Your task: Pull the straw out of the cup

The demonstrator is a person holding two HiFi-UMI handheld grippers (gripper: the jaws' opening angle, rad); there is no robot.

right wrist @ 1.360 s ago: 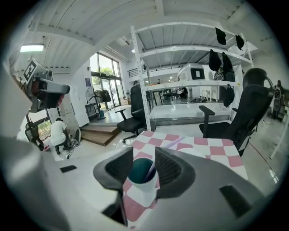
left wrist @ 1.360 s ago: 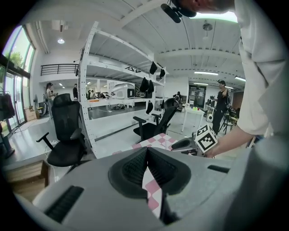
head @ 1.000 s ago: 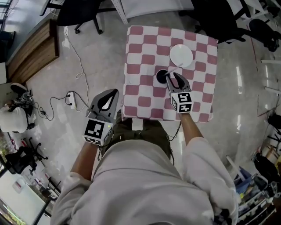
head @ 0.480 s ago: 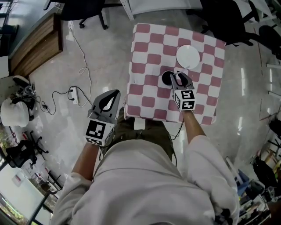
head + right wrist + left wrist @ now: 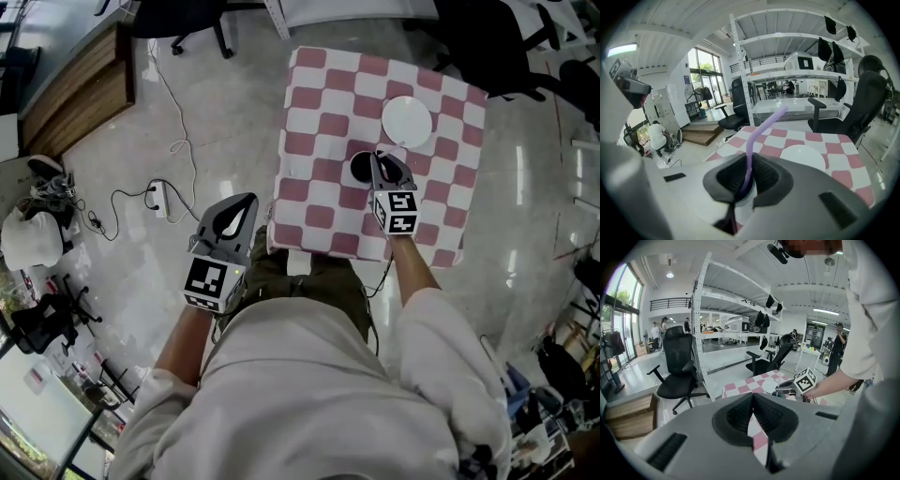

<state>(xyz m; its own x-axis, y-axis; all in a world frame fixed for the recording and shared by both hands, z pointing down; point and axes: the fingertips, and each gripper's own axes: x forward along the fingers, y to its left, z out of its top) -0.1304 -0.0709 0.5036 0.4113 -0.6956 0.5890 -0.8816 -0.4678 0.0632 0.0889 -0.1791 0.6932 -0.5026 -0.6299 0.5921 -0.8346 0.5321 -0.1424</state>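
The right claw is closing on the purple straw. Its pads seem to pinch the straw just above the black cup on the checkered table, near a white plate. The left claw hangs clenched and empty beside the table.
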